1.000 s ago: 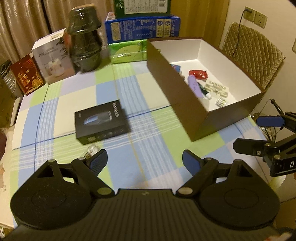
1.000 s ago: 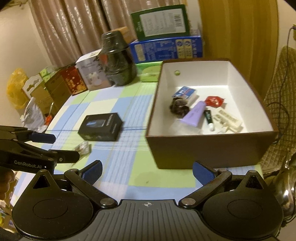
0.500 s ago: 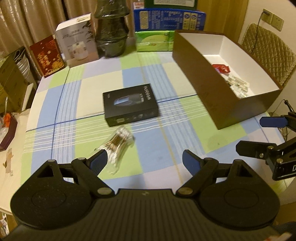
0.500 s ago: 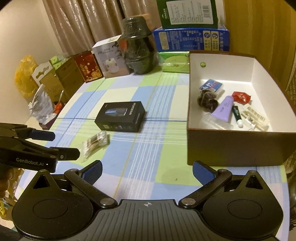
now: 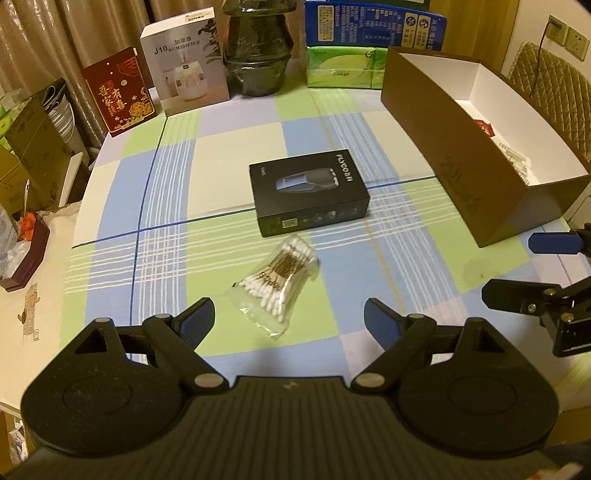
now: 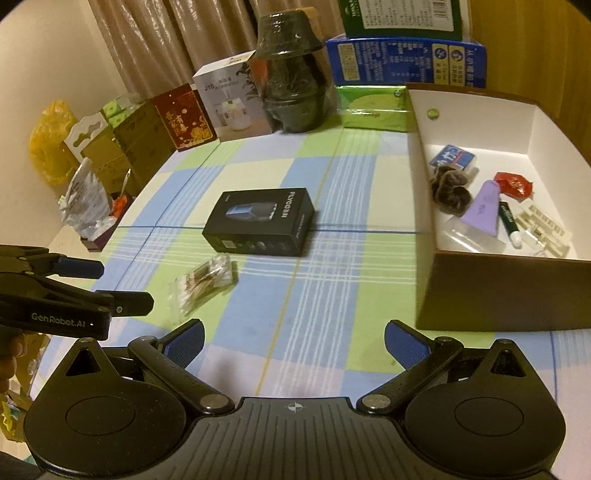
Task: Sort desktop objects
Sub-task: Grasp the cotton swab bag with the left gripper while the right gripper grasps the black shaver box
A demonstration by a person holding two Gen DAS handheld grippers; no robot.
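A clear bag of cotton swabs [image 5: 280,284] lies on the checked tablecloth, just ahead of my open, empty left gripper [image 5: 290,319]; it also shows in the right wrist view [image 6: 204,281]. A black product box [image 5: 309,195] lies beyond the bag, also in the right wrist view [image 6: 260,221]. A brown cardboard box [image 5: 443,155] with a white inside stands at the right and holds several small items, among them a purple tube [image 6: 484,210] and a red packet [image 6: 514,184]. My right gripper [image 6: 293,341] is open and empty, above the table's near part.
Along the back stand a red gift box [image 5: 119,92], a humidifier carton [image 5: 186,59], a wrapped black pot [image 5: 258,51], green tissue packs [image 5: 345,68] and a blue box [image 5: 373,24]. The table edge runs down the left, with cartons and clutter beyond it.
Both grippers have pulled back and turned left, away from the brown box. The cotton swab bag has come into full view in front of my left gripper. Both stay open.
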